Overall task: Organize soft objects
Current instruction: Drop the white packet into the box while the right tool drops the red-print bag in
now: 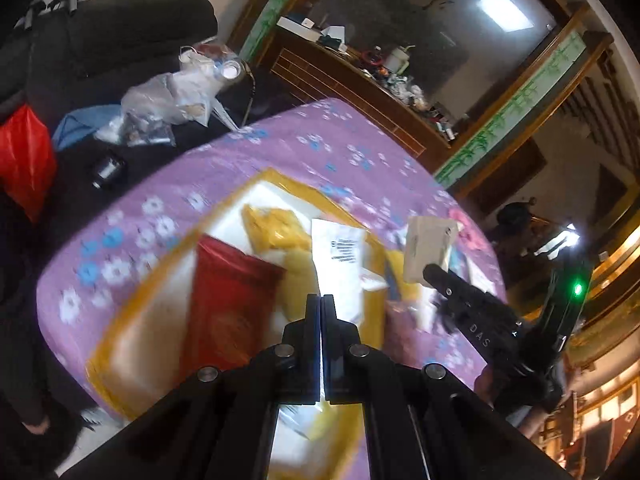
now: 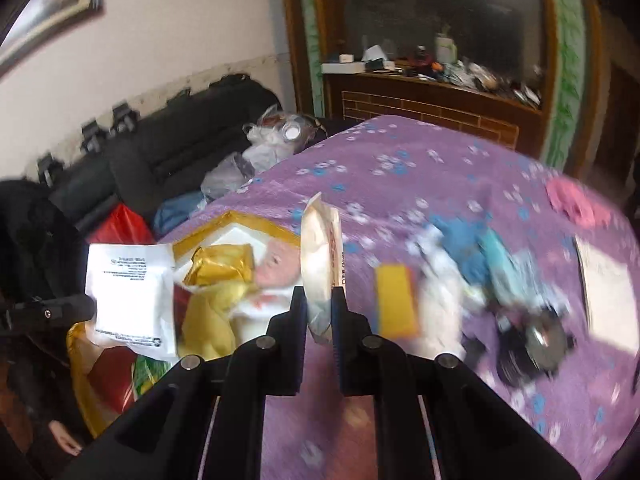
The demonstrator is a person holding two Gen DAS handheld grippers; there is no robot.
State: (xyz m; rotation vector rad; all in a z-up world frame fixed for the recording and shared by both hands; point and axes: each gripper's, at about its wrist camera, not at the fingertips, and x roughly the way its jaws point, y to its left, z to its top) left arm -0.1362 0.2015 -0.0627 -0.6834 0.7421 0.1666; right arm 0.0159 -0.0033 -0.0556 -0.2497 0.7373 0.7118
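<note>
A white foam box [image 1: 132, 332] edged with yellow tape sits on the purple flowered cloth [image 1: 224, 160]. It holds a red packet [image 1: 228, 300] and yellow packets [image 1: 276, 228]. My left gripper [image 1: 321, 298] is shut on a flat white packet with a barcode [image 1: 340, 256], held over the box. The right wrist view shows the same white packet [image 2: 132, 292] at the left gripper [image 2: 90, 306], above the box [image 2: 236, 236]. My right gripper [image 2: 320, 292] is shut on a cream pouch [image 2: 322, 248], held edge-on just right of the box. In the left wrist view this pouch [image 1: 430, 244] hangs from the right gripper [image 1: 430, 270].
A blurred pile lies on the cloth to the right: a yellow block [image 2: 396, 300], blue fabric [image 2: 464, 248], black items [image 2: 532, 340], a pink piece [image 2: 572, 200] and a white sheet [image 2: 608, 280]. A black sofa [image 1: 100, 40] with plastic bags [image 1: 168, 96] and a red bag [image 1: 24, 156] stands behind. A wooden cabinet [image 2: 432, 108] is at the back.
</note>
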